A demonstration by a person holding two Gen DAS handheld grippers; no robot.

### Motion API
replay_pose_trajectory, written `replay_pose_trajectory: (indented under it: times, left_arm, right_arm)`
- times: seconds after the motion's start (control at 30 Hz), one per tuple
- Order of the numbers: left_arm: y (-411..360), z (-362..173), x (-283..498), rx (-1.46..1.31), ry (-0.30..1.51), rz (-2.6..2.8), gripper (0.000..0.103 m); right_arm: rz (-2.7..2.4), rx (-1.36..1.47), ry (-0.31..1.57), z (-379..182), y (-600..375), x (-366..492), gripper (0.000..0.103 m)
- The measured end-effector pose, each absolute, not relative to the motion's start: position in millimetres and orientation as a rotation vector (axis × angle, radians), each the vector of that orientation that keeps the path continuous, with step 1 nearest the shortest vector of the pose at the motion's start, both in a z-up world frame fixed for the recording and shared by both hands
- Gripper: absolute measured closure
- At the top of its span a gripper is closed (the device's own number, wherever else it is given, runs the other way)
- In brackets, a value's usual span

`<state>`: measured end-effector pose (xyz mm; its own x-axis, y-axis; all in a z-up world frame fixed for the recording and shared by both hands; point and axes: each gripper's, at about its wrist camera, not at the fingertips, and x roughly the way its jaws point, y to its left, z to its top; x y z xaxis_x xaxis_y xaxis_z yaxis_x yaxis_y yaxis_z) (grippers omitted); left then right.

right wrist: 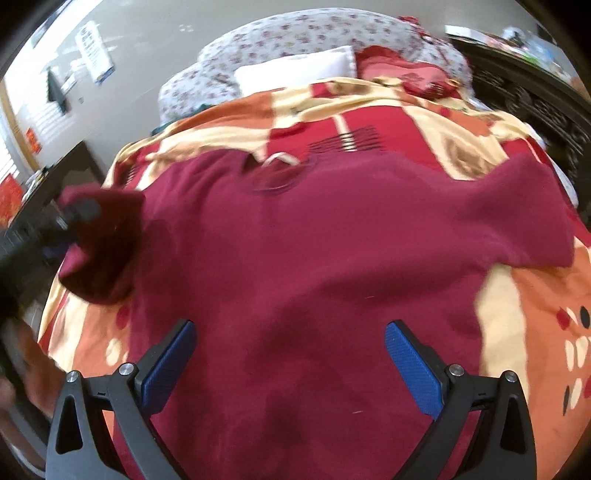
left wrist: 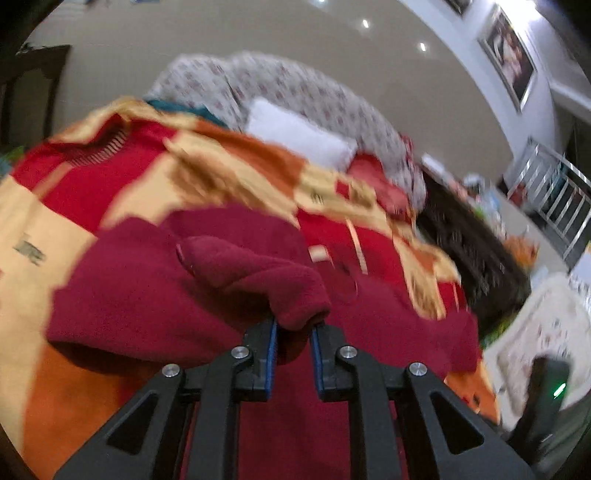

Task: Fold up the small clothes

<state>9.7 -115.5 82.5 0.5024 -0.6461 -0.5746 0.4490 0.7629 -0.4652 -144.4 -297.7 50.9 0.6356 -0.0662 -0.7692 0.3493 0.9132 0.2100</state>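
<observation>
One garment was in play: a single maroon fleece top (right wrist: 332, 258), spread across a bed covered by one red, orange and cream patterned blanket (right wrist: 517, 332). Its neckline, with a small pale loop at the collar, pointed toward the head of the bed, and the right sleeve lay stretched out flat toward the blanket's right edge. The fabric looked thick, soft and plain in colour, with motion blur softening its edges.

On the left, the left tool (left wrist: 293, 328) had its blue pads drawn narrow, pinching a bunched fold of the top's left sleeve, which rose off the blanket in a rounded hump. The right wrist view showed that same tool (right wrist: 74, 218) at the far left with the sleeve end wrapped around it.

The right tool (right wrist: 290, 354) hung over the garment's lower body with its two blue pads spread wide, gripping nothing.

At the head of the bed lay one white pillow (right wrist: 295, 70) and one floral quilt (right wrist: 295, 33).
</observation>
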Motion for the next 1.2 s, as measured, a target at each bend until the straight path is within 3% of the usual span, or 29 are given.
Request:
replay_pose_trajectory:
  times: [0.13, 0.23, 0.4, 0.47, 0.67, 0.83, 1.13, 1.2]
  left_arm:
    - [-141, 52, 2, -0.176, 0.864, -0.706, 0.089]
    - [-151, 40, -5, -0.117, 0.921, -0.735, 0.083]
    - [-120, 64, -25, -0.09, 0.882, -0.741, 0.039]
    - [-94, 79, -37, -0.052, 0.827, -0.739, 0.031]
    - [-16, 97, -34, 0.021, 0.715, -0.559, 0.027]
    - [19, 91, -14, -0.038, 0.757, -0.503, 0.027]
    - [8, 75, 0, -0.046, 0.793, -0.486, 0.027]
    - [6, 75, 0, -0.035, 0.792, -0.482, 0.027]
  right_arm:
    - [-0.269, 0.4, 0.852, 51, -318, -148, 0.0]
    - [-0.275, 0.421, 0.854, 51, -325, -146, 0.0]
    - [-0.272, 0.415, 0.851, 54, -325, -139, 0.0]
    - [-0.259, 0.402, 0.85, 57, -321, -135, 0.0]
    - [-0.146, 0.321, 0.858, 61, -290, -117, 0.0]
    - [-0.182, 0.239, 0.868, 53, -277, -90, 0.0]
    - [-0.233, 0.287, 0.859, 35, -329, -26, 0.001]
    - [-0.237, 0.234, 0.821, 34, -324, -18, 0.008]
